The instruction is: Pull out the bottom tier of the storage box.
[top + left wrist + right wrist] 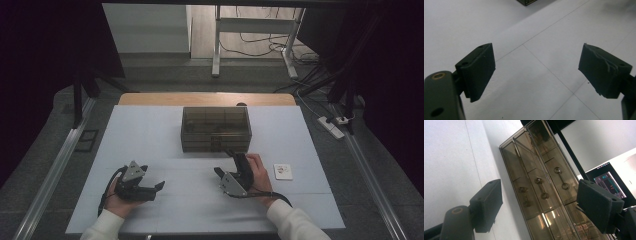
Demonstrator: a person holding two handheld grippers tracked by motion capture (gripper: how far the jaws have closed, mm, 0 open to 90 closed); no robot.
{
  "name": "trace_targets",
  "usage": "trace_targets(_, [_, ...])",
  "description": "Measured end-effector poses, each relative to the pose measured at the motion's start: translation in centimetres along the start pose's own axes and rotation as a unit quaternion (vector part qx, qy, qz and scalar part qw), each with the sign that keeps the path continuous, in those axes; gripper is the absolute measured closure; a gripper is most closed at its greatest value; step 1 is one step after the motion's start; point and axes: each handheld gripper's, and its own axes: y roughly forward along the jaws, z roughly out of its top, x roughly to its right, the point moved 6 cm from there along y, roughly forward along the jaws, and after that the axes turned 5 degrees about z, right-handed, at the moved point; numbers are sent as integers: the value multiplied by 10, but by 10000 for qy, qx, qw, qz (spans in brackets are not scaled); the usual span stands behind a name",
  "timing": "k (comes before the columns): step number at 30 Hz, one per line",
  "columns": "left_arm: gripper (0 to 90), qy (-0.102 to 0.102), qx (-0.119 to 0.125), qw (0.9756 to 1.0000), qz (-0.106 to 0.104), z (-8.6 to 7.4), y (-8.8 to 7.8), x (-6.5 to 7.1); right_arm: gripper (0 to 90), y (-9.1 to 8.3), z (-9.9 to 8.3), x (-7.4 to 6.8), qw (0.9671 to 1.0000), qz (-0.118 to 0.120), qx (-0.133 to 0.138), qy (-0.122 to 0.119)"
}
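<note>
Smoky drawer box (216,129) facing right claw (226,162).

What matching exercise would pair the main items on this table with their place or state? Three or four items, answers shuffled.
Column one:
1. smoky drawer box
2. small white card
3. left claw
4. right claw

Column two:
A. open over bare white table
B. on the table, right of the right hand
C. far centre of the table
D. open, aimed at the drawer fronts

Pairs: 1-C, 2-B, 3-A, 4-D
</note>
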Motion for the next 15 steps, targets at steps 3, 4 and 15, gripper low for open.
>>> trace_targets(3, [139,4,1,10000,1,0,0,0,209,1,0,-1,10000,6,2,-21])
trace_targets(4, [139,11,0,10000,-3,0,0,0,209,2,-1,-1,10000,15,11,-41])
trace_targets(15, [139,21,-3,10000,0,0,0,1,212,7,0,-2,9999,33,-1,-124])
